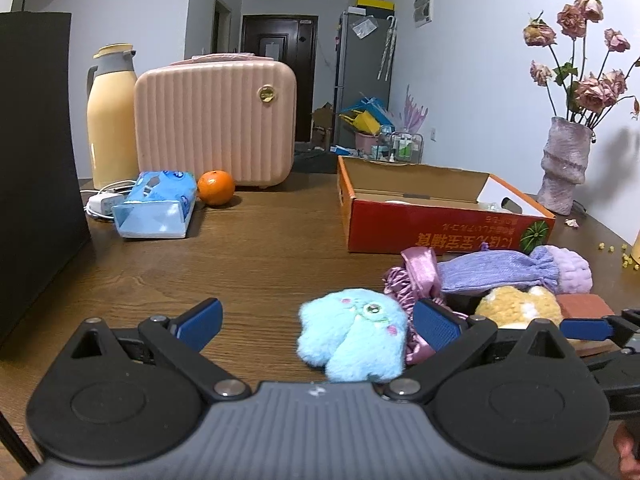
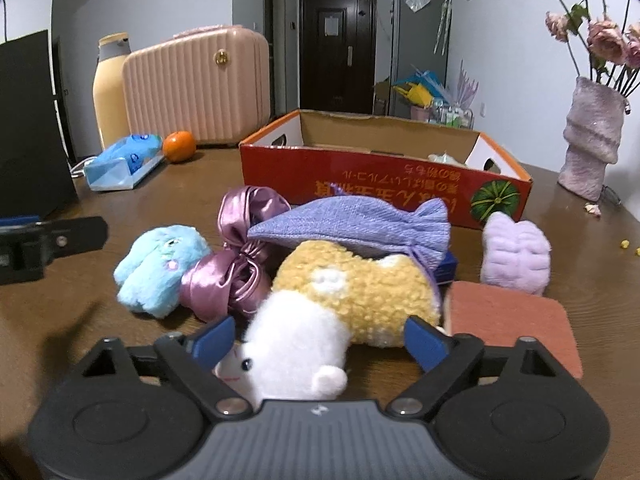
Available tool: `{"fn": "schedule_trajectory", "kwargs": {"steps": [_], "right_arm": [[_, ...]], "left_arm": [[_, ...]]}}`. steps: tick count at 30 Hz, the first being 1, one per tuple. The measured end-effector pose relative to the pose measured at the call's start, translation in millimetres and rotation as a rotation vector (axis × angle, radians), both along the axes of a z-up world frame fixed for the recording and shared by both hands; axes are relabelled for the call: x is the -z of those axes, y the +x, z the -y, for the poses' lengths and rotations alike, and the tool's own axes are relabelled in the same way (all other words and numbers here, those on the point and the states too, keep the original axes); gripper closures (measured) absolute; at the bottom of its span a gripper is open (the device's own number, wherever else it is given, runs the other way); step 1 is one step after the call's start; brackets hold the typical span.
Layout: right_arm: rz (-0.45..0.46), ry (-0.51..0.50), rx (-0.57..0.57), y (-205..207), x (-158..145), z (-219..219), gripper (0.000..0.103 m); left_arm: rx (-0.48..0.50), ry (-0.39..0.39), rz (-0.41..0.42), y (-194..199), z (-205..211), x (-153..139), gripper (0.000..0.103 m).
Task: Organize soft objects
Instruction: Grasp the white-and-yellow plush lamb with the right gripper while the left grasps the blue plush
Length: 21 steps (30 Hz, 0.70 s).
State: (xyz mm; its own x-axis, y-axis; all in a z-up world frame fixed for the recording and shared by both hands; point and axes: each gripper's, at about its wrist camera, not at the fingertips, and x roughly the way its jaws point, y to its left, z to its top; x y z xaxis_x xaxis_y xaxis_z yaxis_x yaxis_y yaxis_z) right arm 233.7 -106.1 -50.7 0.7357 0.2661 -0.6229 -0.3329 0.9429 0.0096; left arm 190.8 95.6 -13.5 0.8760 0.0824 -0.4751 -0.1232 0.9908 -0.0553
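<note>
A pile of soft things lies on the wooden table before an open red cardboard box (image 1: 440, 228) (image 2: 384, 188). My left gripper (image 1: 318, 322) is open around a light blue plush (image 1: 354, 334) (image 2: 160, 270). My right gripper (image 2: 320, 338) is open around a white plush (image 2: 296, 344), not closed on it. Behind it lie a yellow fuzzy plush (image 2: 360, 288) (image 1: 516, 304), a pink satin scrunchie (image 2: 236, 264) (image 1: 416, 280), a purple knit pouch (image 2: 352, 222) (image 1: 496, 270), a lilac fluffy item (image 2: 516, 254) (image 1: 572, 270) and a terracotta sponge pad (image 2: 512, 320) (image 1: 584, 306).
At the back left stand a pink ribbed case (image 1: 216, 120), a yellow thermos (image 1: 110, 120), an orange (image 1: 216, 187), a blue tissue pack (image 1: 156, 208) and a black panel (image 1: 36, 160). A vase with dried roses (image 1: 564, 164) stands at the right.
</note>
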Motion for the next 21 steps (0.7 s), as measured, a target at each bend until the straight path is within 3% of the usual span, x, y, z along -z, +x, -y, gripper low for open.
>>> {"fn": "schedule_trajectory", "kwargs": {"steps": [2,7,21], "right_arm": [[-0.009,-0.008,0.002,4.8,2.5,-2.1,0.018],[-0.074,0.000,-0.010,19.0,12.9,-1.5,0.046],[-0.019,0.058,-0.041,19.2,12.5,7.5,0.053]], "left_arm": [[-0.008,-0.004,-0.005,0.5,-4.1,0.7,0.000],[-0.020,-0.035,-0.022,1.7,-12.2,2.1,0.000],[-0.010,-0.029,-0.038,4.0,-8.4,5.0,0.000]]}}
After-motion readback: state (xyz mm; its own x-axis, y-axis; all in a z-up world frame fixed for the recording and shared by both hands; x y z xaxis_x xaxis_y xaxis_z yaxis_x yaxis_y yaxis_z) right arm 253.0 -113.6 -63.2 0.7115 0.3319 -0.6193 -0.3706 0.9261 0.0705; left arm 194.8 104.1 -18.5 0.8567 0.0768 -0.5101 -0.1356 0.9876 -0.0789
